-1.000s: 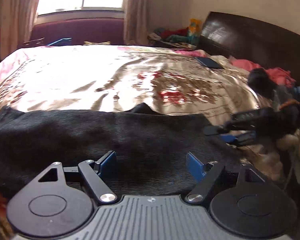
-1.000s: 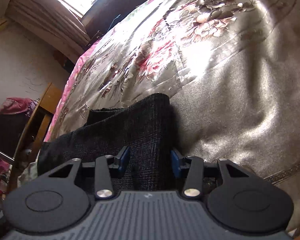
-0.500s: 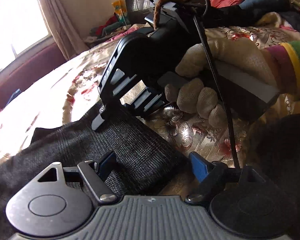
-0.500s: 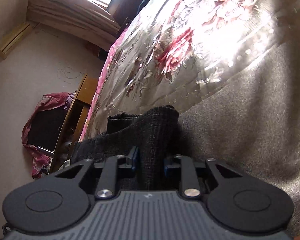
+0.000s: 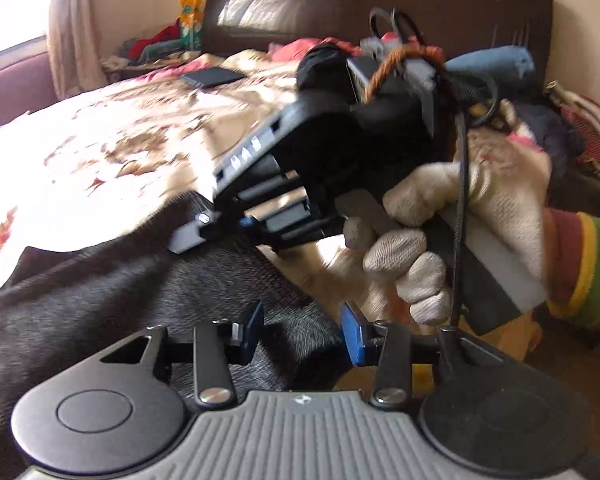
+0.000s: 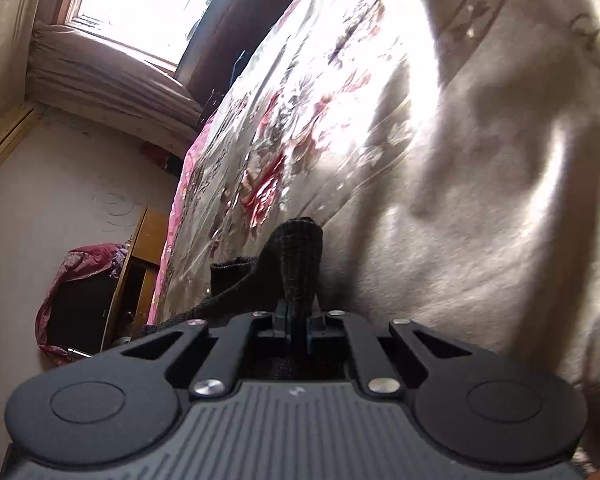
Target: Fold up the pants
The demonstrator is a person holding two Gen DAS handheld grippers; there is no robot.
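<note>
While the dark pants (image 5: 112,300) are spread over the flowered bedspread (image 5: 100,152), their near edge is seen lying between the parted fingers of the left gripper (image 5: 300,330), which are not pressed onto the cloth. Just beyond, the right gripper (image 5: 236,226) is held by a gloved hand (image 5: 460,232) at the pants' far edge. From the right wrist view, the right gripper (image 6: 298,330) is pinched tight on a raised fold of the pants (image 6: 296,264), lifted off the bedspread (image 6: 440,160). A headboard (image 5: 340,4) is seen behind.
</note>
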